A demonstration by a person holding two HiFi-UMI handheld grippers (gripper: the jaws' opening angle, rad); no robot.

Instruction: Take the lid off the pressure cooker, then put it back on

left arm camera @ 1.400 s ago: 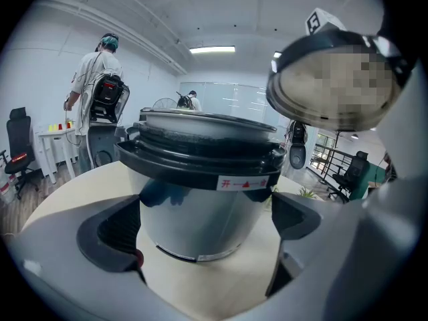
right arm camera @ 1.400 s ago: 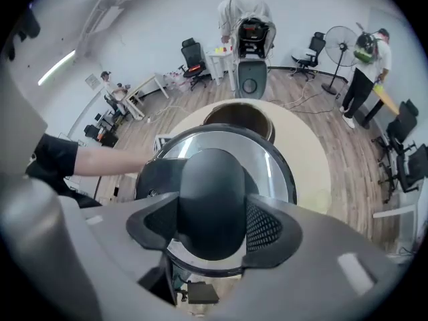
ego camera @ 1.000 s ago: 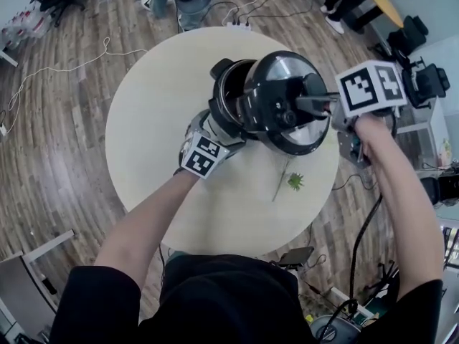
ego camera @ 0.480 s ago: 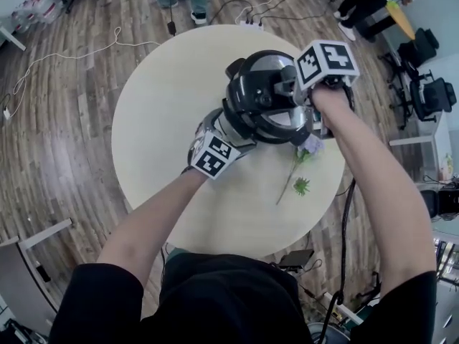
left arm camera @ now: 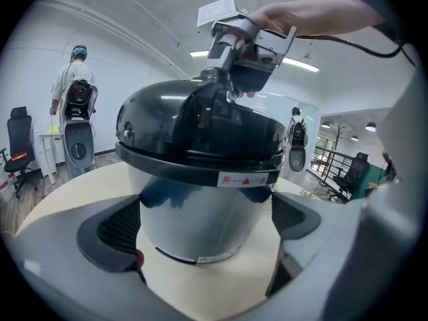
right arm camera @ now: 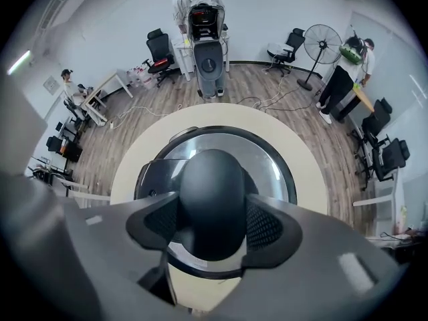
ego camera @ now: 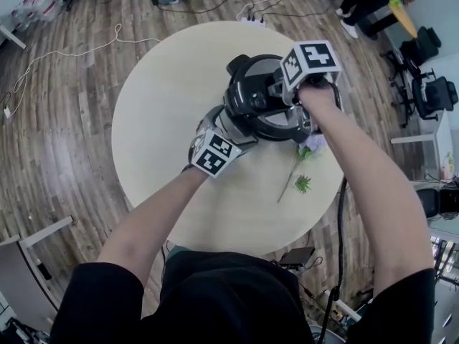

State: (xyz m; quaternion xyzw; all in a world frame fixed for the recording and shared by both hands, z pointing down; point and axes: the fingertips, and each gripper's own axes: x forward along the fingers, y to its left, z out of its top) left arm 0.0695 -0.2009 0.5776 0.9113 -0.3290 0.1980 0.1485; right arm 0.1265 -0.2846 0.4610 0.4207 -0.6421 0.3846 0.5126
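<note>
The pressure cooker (ego camera: 252,113) stands on the round pale table (ego camera: 165,106). Its black and steel lid (ego camera: 267,102) lies level on the pot. In the left gripper view the lid's rim (left arm camera: 200,162) rests on the shiny pot body (left arm camera: 200,212). From above, my right gripper (ego camera: 278,93) is shut on the lid's black knob (right arm camera: 212,186). My left gripper (ego camera: 231,126) reaches in from the near left, its jaws on either side of the pot body with the pads (left arm camera: 120,226) against the wall.
A flower stem (ego camera: 300,165) lies on the table just right of the cooker. A power strip (ego camera: 251,20) sits at the table's far edge with cables on the wooden floor. People, office chairs and a standing fan (right arm camera: 321,45) are around the room.
The right gripper brought the lid down and left from a tilted position off the pot; it now sits level on the pot. The left gripper stayed put.
</note>
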